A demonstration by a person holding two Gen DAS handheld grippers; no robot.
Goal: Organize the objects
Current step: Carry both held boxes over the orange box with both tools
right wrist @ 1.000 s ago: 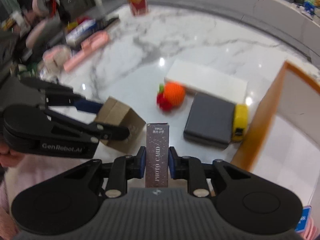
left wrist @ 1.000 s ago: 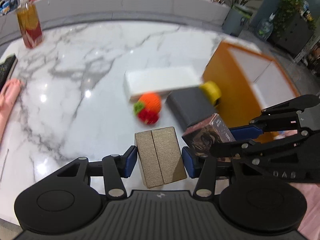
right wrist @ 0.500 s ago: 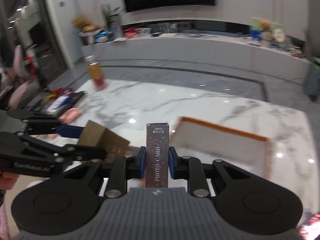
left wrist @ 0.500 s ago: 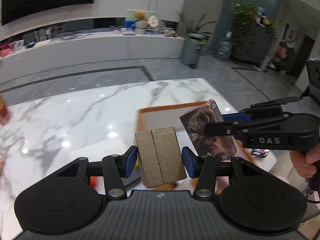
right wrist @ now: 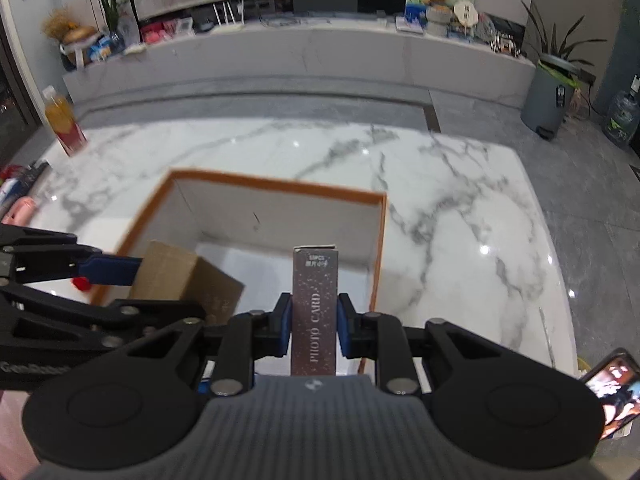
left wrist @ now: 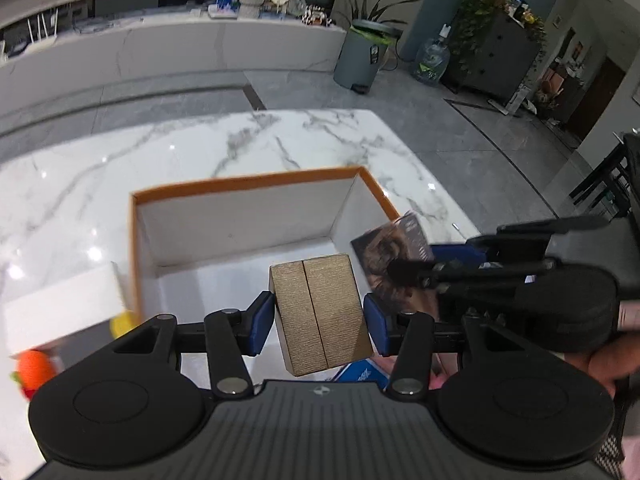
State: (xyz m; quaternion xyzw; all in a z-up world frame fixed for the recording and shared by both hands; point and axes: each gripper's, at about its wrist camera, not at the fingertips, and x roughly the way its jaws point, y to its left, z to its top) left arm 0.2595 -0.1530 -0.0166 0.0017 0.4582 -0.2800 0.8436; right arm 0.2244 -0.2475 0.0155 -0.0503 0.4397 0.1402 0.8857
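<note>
My left gripper (left wrist: 319,316) is shut on a tan cardboard box (left wrist: 320,312) and holds it above the open white storage box with an orange rim (left wrist: 244,184). My right gripper (right wrist: 313,320) is shut on a slim dark photo card box (right wrist: 315,308), also over that storage box (right wrist: 280,188). In the left wrist view the photo card box (left wrist: 394,252) hangs just right of the tan box, over the storage box's right side. The right wrist view shows the tan box (right wrist: 180,276) at the left, over the storage box's near left corner. The storage box's visible floor is bare.
An orange and red knitted toy (left wrist: 30,370), a yellow item (left wrist: 122,322) and a flat white box (left wrist: 56,308) lie left of the storage box on the marble table (right wrist: 460,216). A drink bottle (right wrist: 64,126) stands far left. A phone (right wrist: 610,384) lies at the table's right edge.
Both grippers swung right, away from the toy and the dark pad, and now hang over the open storage box. Each keeps its box in the same grip.
</note>
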